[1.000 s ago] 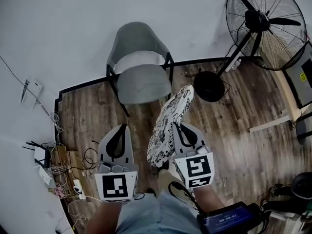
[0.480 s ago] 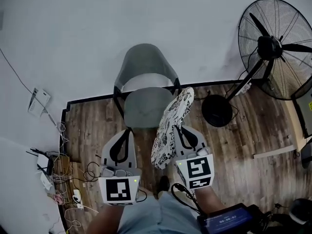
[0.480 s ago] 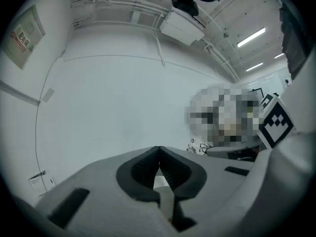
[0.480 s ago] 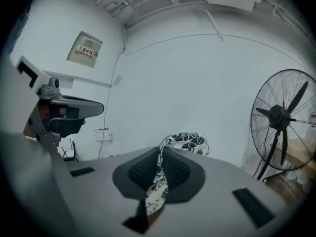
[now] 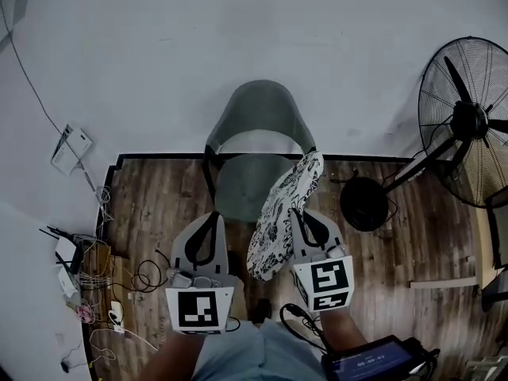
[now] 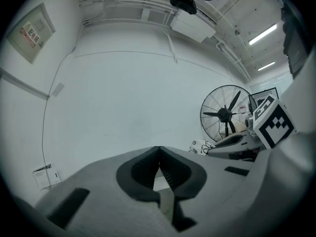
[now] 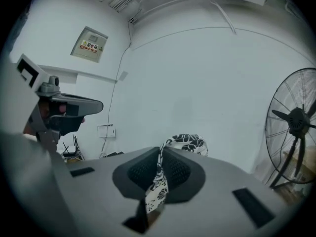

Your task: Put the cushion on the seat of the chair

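Step in hand: carrying the cushion to the chair.

- Right hand-held gripper [image 5: 297, 213] is pinching the black-and-white patterned cushion [image 5: 282, 213] by one edge. In the right gripper view the fabric is clamped between its jaws.
- The cushion hangs on edge, in front of the grey chair [image 5: 258, 113]. In the head view its far end overlaps the right side of the seat [image 5: 240, 187].
- Left hand-held gripper [image 5: 213, 217] is pressed together and empty, just short of the seat's front edge.

Judgement on how to do it well:
- Bring the cushion forward until its middle is over the seat.
- Roll the wrist to lay it flat, lower it until the seat bears it, and only then release.
- A one-edge pinch lets the cushion droop and swing, so go slowly.
- The left hand-held gripper could steady the free edge.
- Keep clear of the backrest.
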A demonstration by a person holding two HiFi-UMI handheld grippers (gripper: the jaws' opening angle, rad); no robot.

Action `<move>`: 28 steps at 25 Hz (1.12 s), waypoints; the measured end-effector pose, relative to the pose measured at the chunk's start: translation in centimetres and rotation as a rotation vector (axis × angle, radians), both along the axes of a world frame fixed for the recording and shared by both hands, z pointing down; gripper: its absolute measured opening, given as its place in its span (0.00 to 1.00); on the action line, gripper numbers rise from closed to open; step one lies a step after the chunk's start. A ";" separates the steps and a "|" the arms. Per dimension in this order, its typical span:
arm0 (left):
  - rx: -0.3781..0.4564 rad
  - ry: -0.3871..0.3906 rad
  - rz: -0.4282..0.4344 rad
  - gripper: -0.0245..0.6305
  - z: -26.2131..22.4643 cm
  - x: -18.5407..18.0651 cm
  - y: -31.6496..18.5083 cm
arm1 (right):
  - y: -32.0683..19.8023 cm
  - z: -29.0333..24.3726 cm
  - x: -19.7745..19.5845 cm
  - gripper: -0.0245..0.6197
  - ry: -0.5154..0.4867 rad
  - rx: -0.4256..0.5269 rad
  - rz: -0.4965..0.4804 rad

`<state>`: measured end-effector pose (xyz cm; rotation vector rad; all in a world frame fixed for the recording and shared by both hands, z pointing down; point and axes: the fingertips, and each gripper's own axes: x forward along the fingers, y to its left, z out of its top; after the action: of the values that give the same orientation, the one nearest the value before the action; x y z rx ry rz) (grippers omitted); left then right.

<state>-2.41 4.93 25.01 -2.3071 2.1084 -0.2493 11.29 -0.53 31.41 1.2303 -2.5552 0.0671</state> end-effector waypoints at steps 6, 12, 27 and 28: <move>-0.024 0.044 -0.002 0.05 1.9 -4.1 -6.5 | -5.2 1.5 -4.5 0.07 0.025 -0.036 -0.018; -0.035 0.055 0.002 0.05 2.4 -9.4 -13.1 | -11.3 1.4 -10.1 0.07 0.037 -0.043 -0.024; 0.076 0.071 0.043 0.05 -2.6 -16.7 -21.3 | -20.9 -4.5 -17.3 0.07 0.048 0.082 0.011; 0.076 0.069 0.045 0.05 -2.6 -16.8 -21.7 | -21.3 -4.5 -17.4 0.07 0.049 0.084 0.013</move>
<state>-19.16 -16.73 22.36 -2.3496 2.0546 -0.0895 -6.07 -21.85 26.88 1.2625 -2.5320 -0.0680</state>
